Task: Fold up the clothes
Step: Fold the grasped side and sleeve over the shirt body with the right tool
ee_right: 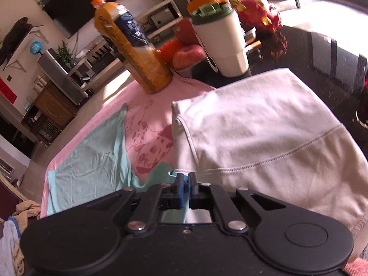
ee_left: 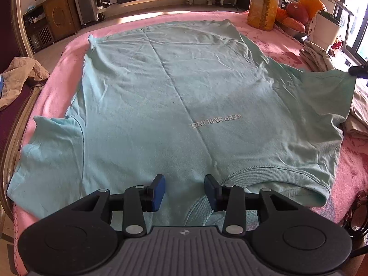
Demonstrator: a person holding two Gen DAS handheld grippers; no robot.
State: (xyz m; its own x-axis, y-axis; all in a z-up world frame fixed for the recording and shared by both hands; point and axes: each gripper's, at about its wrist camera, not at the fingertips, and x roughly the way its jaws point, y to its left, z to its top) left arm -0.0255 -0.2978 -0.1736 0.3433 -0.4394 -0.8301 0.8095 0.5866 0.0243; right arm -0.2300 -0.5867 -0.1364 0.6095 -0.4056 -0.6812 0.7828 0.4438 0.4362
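Note:
A mint-green T-shirt (ee_left: pixel 161 92) with "KEEP SMILING" printed on it lies spread flat on the pink blanket (ee_left: pixel 69 53), collar (ee_left: pixel 264 174) nearest me. My left gripper (ee_left: pixel 184 191) hovers open just above the shirt beside the collar, with nothing between its blue pads. At the far right, my right gripper (ee_left: pixel 358 69) sits at the tip of the shirt's sleeve. In the right wrist view that gripper (ee_right: pixel 185 179) is shut, with the mint sleeve edge (ee_right: pixel 161 171) pinched at its tips. The rest of the shirt (ee_right: pixel 92 172) lies to its left.
A folded beige garment (ee_right: pixel 264 138) lies right beside the held sleeve. Behind it stand an orange juice bottle (ee_right: pixel 133 50), a white cup with a green lid (ee_right: pixel 220 41) and a bowl of fruit (ee_right: pixel 184 53). Crumpled clothes (ee_left: pixel 20 78) rest on a chair at left.

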